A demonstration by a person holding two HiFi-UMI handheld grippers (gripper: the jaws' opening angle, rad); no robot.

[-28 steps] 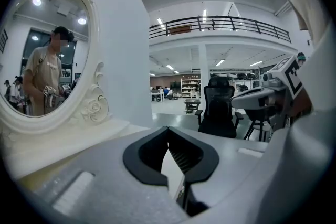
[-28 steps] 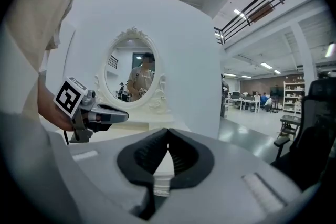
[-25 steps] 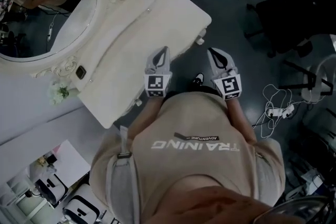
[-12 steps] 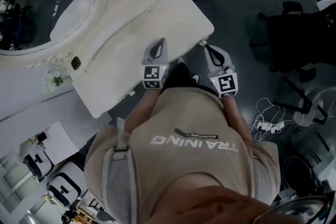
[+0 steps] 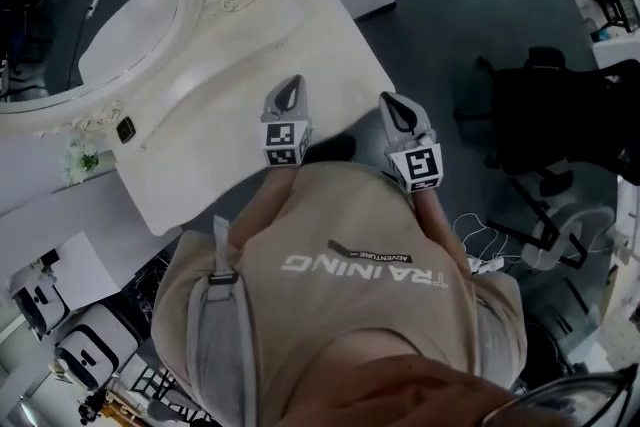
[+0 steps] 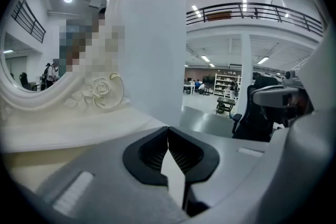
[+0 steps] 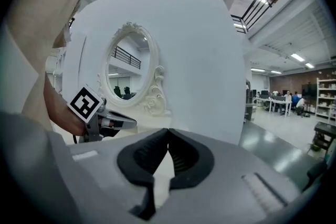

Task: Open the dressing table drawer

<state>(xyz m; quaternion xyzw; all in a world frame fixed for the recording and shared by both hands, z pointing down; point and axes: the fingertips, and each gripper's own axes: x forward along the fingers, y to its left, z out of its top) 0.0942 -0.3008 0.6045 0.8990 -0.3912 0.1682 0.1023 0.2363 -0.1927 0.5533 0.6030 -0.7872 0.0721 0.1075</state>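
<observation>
Left gripper [image 5: 289, 87] and right gripper [image 5: 393, 102], jaws pressed together (nothing held), had neared the dressing table [image 5: 200, 130]; drawer apparently unreached.

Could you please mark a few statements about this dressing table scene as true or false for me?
1. The left hand-held gripper and the right hand-held gripper are both shut and empty. True.
2. The mirror is square with a plain frame. False: it is oval, with a carved, rose-trimmed frame.
3. A black chair stands on the floor to the right of the table. True.
4. The right hand-held gripper is clamped on a drawer knob. False: its jaws are together on nothing, and it hangs in the air beside the table's edge.
</observation>
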